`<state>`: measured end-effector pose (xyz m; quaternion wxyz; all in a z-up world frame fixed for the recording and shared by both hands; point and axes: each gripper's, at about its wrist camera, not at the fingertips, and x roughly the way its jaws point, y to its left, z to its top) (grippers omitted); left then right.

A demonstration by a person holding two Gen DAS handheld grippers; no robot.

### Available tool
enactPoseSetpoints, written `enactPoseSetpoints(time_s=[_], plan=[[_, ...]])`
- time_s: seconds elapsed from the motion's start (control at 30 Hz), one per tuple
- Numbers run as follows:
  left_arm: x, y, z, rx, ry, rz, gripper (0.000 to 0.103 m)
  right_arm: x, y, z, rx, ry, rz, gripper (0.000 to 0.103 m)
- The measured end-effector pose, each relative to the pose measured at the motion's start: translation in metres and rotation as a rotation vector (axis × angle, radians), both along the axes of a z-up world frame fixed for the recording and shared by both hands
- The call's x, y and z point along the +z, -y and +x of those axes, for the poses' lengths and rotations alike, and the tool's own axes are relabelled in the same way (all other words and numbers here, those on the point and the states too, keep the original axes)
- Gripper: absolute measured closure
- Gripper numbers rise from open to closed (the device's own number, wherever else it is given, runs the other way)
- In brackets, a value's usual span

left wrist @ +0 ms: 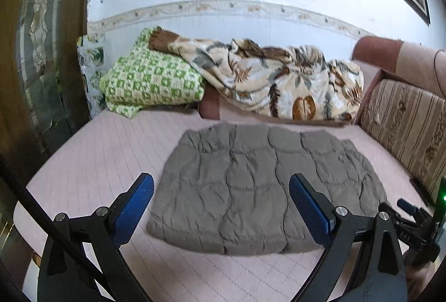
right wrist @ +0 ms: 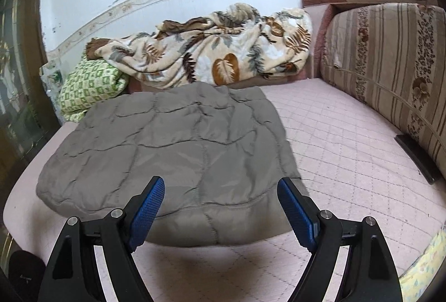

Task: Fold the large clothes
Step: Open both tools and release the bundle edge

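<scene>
Jacket (left wrist: 251,185): grey quilted, folded to compact rectangle, flat on pink bed (left wrist: 92,162), centred for reach from both sides.
Left tongs (left wrist: 221,207): spread wide, empty, above near edge.
Right tongs (right wrist: 220,207): spread wide, empty, above near hem.
Blankets (left wrist: 264,79): heaped at wall, out of way.

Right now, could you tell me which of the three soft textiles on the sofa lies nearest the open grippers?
The grey quilted garment, spread flat just ahead of both grippers. The leaf-print blanket and green-and-white blanket are bunched farther back by the wall.

Jacket (left wrist: 259,185) lies on mattress (left wrist: 97,162), blankets (left wrist: 267,79) behind.
</scene>
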<state>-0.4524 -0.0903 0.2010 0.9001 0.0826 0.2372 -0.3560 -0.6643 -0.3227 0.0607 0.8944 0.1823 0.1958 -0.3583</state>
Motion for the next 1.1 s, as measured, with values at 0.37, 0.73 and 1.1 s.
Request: enactPoseSetpoints(time_s=[0.37, 0.73, 1.1], plan=[[-0.081, 0.014, 0.005, 0.000, -0.045, 0.115, 0.005, -0.009, -0.047, 0.028, 0.099, -0.025, -0.029, 0.016], [-0.145, 0.033, 0.055, 0.044, -0.144, 0.195, 0.005, -0.023, -0.033, 0.070, 0.033, -0.095, 0.038, 0.016], [-0.153, 0.025, 0.054, 0.039, -0.133, 0.138, 0.003, -0.034, -0.046, 0.073, 0.096, -0.158, -0.013, 0.012]])
